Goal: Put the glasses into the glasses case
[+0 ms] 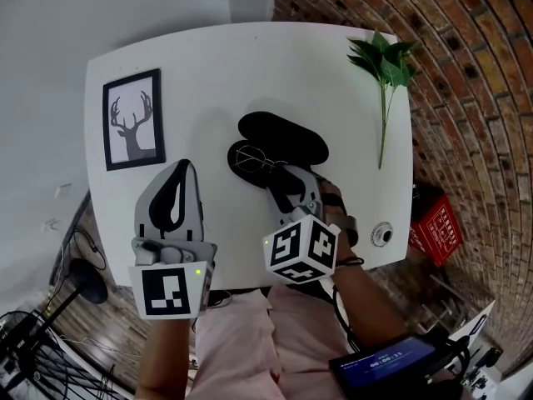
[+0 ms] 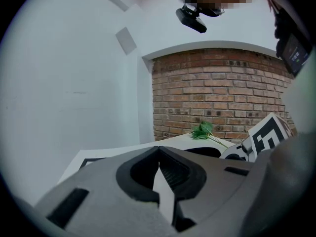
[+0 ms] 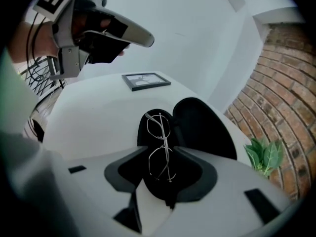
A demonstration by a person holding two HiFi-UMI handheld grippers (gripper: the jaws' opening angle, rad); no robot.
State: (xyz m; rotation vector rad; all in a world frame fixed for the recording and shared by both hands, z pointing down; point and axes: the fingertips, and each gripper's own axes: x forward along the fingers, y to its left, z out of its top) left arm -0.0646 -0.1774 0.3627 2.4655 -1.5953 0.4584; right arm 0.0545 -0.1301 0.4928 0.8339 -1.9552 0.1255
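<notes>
A black glasses case (image 1: 287,138) lies open in the middle of the white table (image 1: 216,65). Thin wire-framed glasses (image 1: 252,158) rest in its near half. My right gripper (image 1: 277,176) hangs just above that half, tilted down, its jaws open and clear of the glasses. The right gripper view shows the glasses (image 3: 160,142) on the case's dark lining (image 3: 202,127), seen through the gap of the right gripper (image 3: 158,149). My left gripper (image 1: 185,167) is held off to the left of the case, its tips together and nothing in them; they meet in the left gripper view (image 2: 158,148).
A framed deer picture (image 1: 132,119) lies at the table's left. A green leafy sprig (image 1: 385,65) lies along the right edge. A small round object (image 1: 381,234) sits at the near right corner. A red box (image 1: 435,227) stands on the floor beyond, by the brick wall.
</notes>
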